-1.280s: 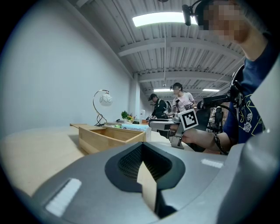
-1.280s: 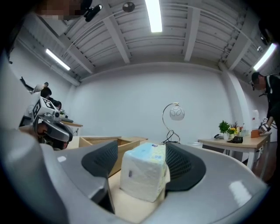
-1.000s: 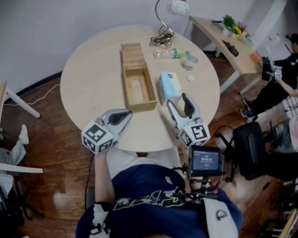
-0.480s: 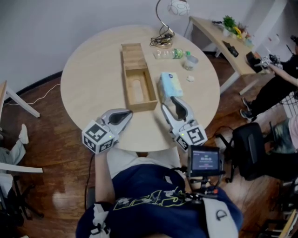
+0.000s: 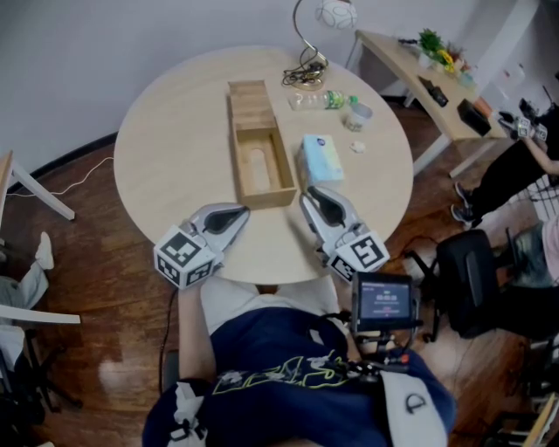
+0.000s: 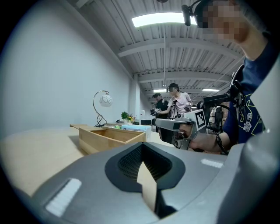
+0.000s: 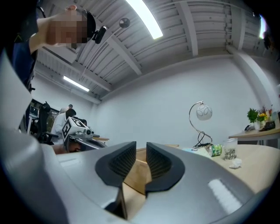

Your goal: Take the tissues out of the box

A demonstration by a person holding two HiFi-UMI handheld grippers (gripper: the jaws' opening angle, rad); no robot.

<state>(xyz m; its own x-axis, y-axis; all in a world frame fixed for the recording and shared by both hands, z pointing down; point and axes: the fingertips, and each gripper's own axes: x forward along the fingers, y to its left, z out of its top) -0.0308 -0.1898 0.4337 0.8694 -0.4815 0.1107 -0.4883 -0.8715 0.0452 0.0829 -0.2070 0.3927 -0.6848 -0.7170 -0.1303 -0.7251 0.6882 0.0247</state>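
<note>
Tissues (image 5: 320,158), a pale blue pack, lie flat on the table (image 5: 175,157) just beside the right wall of the open wooden box (image 5: 259,150), outside it. The right gripper (image 5: 314,194) points at the near end of the pack, its tips just short of it. Its jaws have just been closing and now stand at a narrow gap with nothing between them. In the right gripper view the near corner of the box shows through the gap and the pack sits off to the right. The left gripper (image 5: 240,212) rests near the table's front edge, well apart from the pack, jaws together and empty. The table is round and pale. At its far side stand a lamp (image 5: 330,13), a lying bottle (image 5: 321,100), a cup (image 5: 358,113) and a crumpled white scrap (image 5: 357,147). The floor (image 5: 96,288) is dark wood. A second desk (image 5: 419,65) with a plant (image 5: 430,39) stands at the right, by a seated person (image 5: 524,148).
</note>
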